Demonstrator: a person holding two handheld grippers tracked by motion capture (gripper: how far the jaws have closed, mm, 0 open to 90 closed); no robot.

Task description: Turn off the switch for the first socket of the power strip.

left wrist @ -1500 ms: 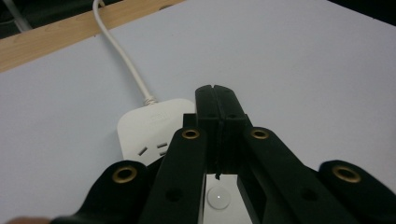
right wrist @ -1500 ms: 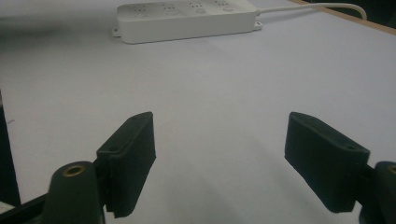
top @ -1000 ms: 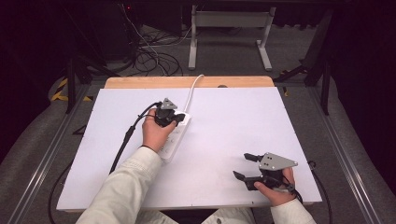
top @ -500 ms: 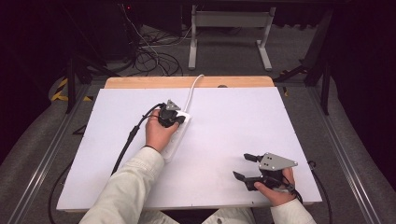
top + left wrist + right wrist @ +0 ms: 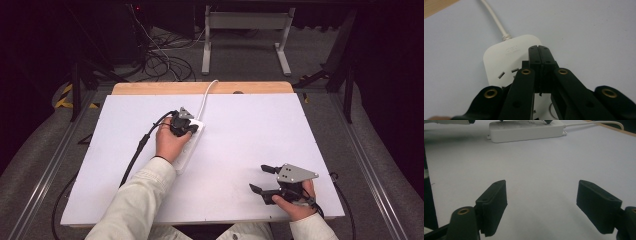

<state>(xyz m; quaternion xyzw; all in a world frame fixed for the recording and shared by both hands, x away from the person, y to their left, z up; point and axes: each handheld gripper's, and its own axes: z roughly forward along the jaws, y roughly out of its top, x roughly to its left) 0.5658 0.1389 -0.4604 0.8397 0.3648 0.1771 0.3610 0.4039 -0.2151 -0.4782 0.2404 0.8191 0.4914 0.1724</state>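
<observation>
One white rectangular plastic power strip [image 5: 189, 145] lies on one white-topped table [image 5: 260, 135] with a pale wooden far edge; one white round cord [image 5: 206, 95] runs from the strip's end toward that edge. Two black two-jaw tools are in sight: the left tool [image 5: 186, 128] with its jaws pressed together over the strip, and the right tool [image 5: 261, 179] with its jaws spread wide apart. Two hands hold them, one each: the left hand [image 5: 170, 142] and the right hand [image 5: 295, 202]. One grey three-cornered plate [image 5: 296, 173] tops the right tool.
</observation>
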